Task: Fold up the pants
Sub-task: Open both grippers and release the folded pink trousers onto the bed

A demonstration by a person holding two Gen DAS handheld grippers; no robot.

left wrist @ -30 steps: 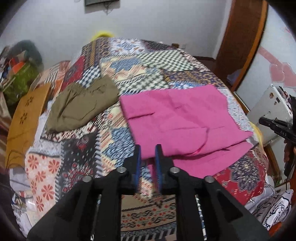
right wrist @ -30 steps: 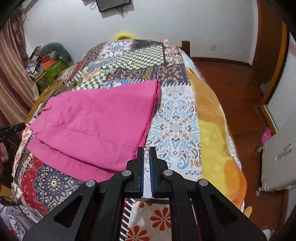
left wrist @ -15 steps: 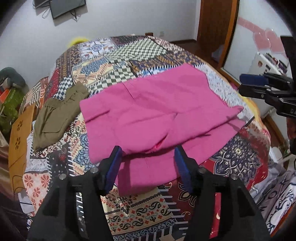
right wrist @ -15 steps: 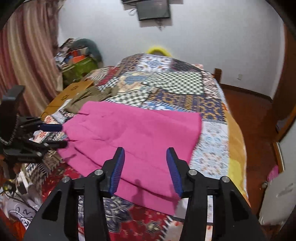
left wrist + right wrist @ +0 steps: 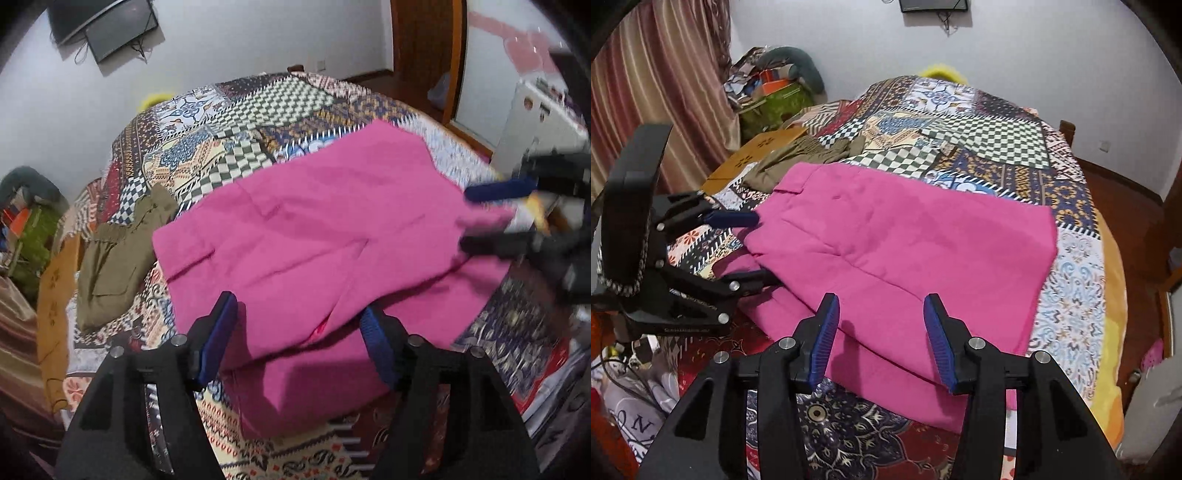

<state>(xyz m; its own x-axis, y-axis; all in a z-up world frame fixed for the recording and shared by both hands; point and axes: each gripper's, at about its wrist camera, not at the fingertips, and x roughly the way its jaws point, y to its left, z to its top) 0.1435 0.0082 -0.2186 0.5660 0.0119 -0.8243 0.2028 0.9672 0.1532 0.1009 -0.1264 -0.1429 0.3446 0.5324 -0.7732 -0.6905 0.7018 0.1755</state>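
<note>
A: Status? I'm watching both wrist feeds.

B: Both tools were pinched closed 1 second ago and have let go. The left tool (image 5: 299,332) is opening further, jaws spread over the near edge of the pink pants (image 5: 325,236), pads not pressing cloth. The right tool (image 5: 881,338) is parted too, nothing gripped.

A: Where are the pants?

B: On the bed (image 5: 990,140), lying flat and folded over once, with the lower layer sticking out at 6 o'clock. The olive garment (image 5: 110,258) sits at 9 o'clock in the left view, apart from them.

A: Meaning?

B: I read it as 1 fold laid down and released. Both tools have swung in over the near hem, probably lining up the next fold.
</note>
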